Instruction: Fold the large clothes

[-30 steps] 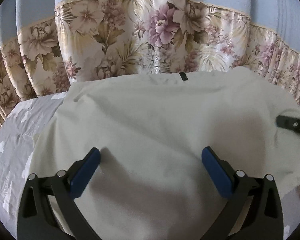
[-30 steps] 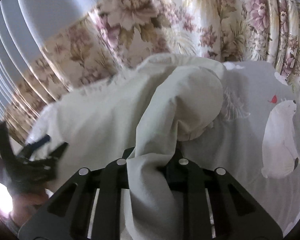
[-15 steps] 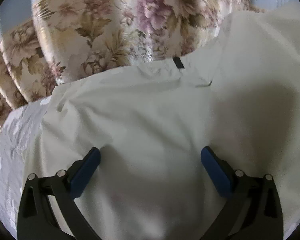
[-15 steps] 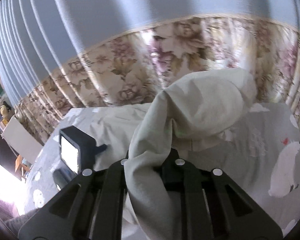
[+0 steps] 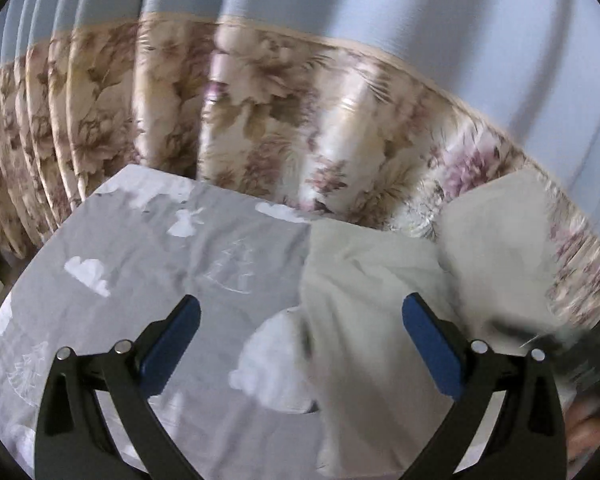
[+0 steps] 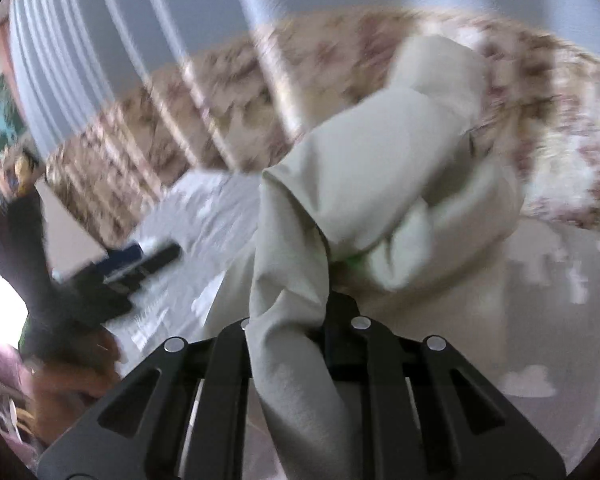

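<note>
A large pale cream garment (image 5: 376, 300) lies on the grey patterned bedsheet (image 5: 160, 264), at the right of the left wrist view. My left gripper (image 5: 300, 324) is open and empty, low over the sheet at the garment's left edge. My right gripper (image 6: 324, 308) is shut on a bunch of the same garment (image 6: 380, 168) and holds it lifted above the bed; the cloth hides its fingertips. The left gripper also shows at the left of the right wrist view (image 6: 140, 264), blurred.
A floral curtain (image 5: 260, 120) with blue-grey fabric above hangs right behind the bed's far edge. The bed's left edge (image 5: 40, 248) drops off at the left of the left wrist view. Furniture and a picture (image 6: 0, 120) stand at far left.
My left gripper has swung left off the garment, so bare sheet now lies under it. My right gripper has lifted the bunched cloth higher and moved left. Both views are motion-blurred.
</note>
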